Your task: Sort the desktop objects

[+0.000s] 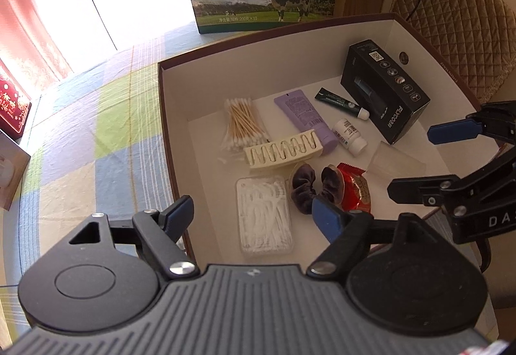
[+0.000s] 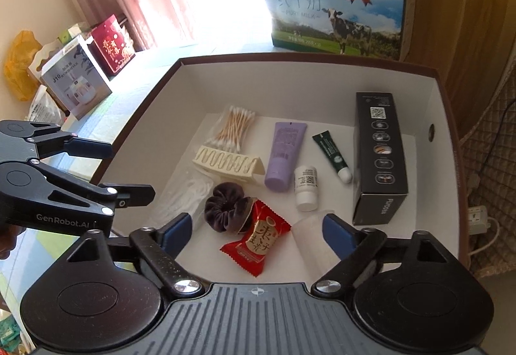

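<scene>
Grippers left (image 1: 254, 218) and right (image 2: 258, 232) both spread apart, empty, above white-lined box (image 2: 154, 103), red snack packet (image 2: 258, 240) beside purple scrunchie (image 2: 225, 205).

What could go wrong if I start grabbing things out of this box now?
Both grippers, left gripper and right gripper, hang open over the same near end of the box, so they may collide. The red snack packet overlaps the purple scrunchie, so closing on one could drag the other. The clear plastic cup lies on its side and is hard to see; the fingers might knock or crush it.
</scene>
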